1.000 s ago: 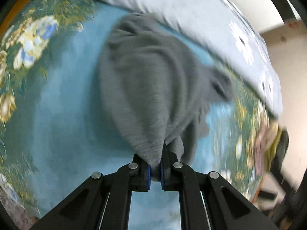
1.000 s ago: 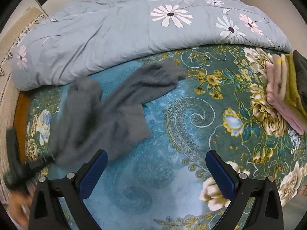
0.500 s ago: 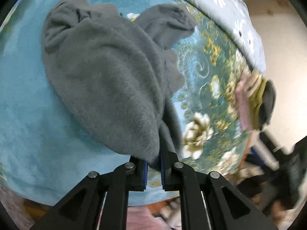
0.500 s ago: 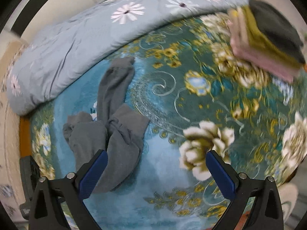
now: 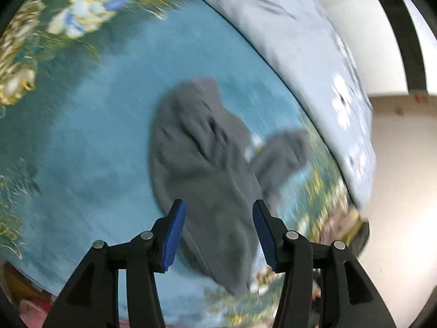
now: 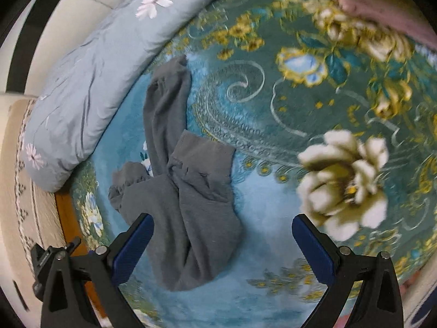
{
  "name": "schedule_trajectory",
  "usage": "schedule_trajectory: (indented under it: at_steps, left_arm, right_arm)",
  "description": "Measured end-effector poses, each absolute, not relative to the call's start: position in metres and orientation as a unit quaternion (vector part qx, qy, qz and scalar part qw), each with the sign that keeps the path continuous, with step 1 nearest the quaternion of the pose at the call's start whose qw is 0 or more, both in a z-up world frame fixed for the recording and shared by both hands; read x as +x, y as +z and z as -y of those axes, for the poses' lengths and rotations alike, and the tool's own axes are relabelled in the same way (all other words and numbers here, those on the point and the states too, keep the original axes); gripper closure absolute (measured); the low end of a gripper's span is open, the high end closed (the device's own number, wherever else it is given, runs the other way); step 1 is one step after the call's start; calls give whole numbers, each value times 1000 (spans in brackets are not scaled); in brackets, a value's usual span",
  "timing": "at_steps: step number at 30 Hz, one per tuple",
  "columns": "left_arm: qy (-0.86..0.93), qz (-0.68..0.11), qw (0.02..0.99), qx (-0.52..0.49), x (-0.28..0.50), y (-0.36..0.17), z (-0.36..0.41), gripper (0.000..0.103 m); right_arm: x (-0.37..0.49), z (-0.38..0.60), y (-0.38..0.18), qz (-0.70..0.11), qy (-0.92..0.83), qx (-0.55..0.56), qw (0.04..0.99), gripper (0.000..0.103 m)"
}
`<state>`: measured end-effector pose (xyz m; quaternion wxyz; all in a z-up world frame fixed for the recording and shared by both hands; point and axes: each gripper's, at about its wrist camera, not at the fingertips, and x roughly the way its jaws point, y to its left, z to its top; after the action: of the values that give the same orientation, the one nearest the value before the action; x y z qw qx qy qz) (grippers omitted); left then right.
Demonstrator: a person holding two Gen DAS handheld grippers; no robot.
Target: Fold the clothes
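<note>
A pair of grey trousers point(image 6: 188, 191) lies crumpled on the blue floral bedspread point(image 6: 273, 213), one leg stretching toward the duvet. It also shows in the left wrist view point(image 5: 207, 169), blurred. My left gripper point(image 5: 218, 232) is open above the near end of the trousers and holds nothing. My right gripper point(image 6: 222, 248) is wide open and empty, hovering over the lower part of the trousers.
A rolled light-blue daisy duvet point(image 6: 90, 68) lies along the far side of the bed; it also shows in the left wrist view point(image 5: 300, 35). A pink folded garment point(image 6: 382, 2) sits at the top right. The bed's wooden edge point(image 6: 65, 218) is at the left.
My left gripper has opened and let go of the grey trousers, which now lie on the bedspread. Both cameras have swung; the right gripper stays open.
</note>
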<state>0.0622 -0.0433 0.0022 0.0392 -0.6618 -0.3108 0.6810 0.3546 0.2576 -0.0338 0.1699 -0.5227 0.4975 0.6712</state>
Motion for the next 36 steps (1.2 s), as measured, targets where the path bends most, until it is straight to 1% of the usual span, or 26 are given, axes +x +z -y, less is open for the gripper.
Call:
schedule_trajectory:
  at_steps: [1,2,3,5,14,16,18,20,29,32,33,34,35,36]
  left_arm:
    - [681,312,29,-661,55,-2,48,51]
    - [681,314,20,-662,46,-7,52,51]
    - [680,314,15,-663,38,-12,55,51]
    - [679,310,6,-665,21,-24,60,51]
    - [668,241,-4,-704,-51,-80,60,51]
    - [668,230,2,-708,-65,-90,55,50]
    - [667,221,10,-711,-80,-99,49,50]
    - [664,213,23,-716,-91,-107,41,45]
    - [649,115,54,-750,-112,-146,10,44]
    - [644,103,62,-755,-109,-150,5,44]
    - [642,108,61,-756,-108,-150,5,44]
    - [640,116,58,-757,-106,-151,6,49]
    - [637,123,56,-758,-105,-151,6,60]
    - [634,129,53,-760,-103,-150,6,65]
  right_arm:
    - [349,-257,-40,-499,666,-528,169,15]
    - [343,-256,-47,-499,661,-535,168,22]
    - [338,-255,-53,-499,656,-541,167,27]
    - [331,-253,-66,-504,644,-549,171,31]
    - [301,-245,-124,-526,589,-584,189,34]
    - [302,-245,-135,-538,577,-582,196,39]
    - [302,-244,-145,-550,567,-579,201,47]
    - [301,-244,-152,-556,563,-576,204,53]
    - [297,-240,-169,-578,554,-559,216,54]
    - [300,-241,-172,-597,547,-546,215,54]
    - [301,-240,-172,-607,544,-539,212,60]
    - [303,-240,-173,-617,542,-532,208,65]
    - [303,-238,-174,-624,540,-527,203,75]
    - [303,-236,-174,-628,539,-524,199,82]
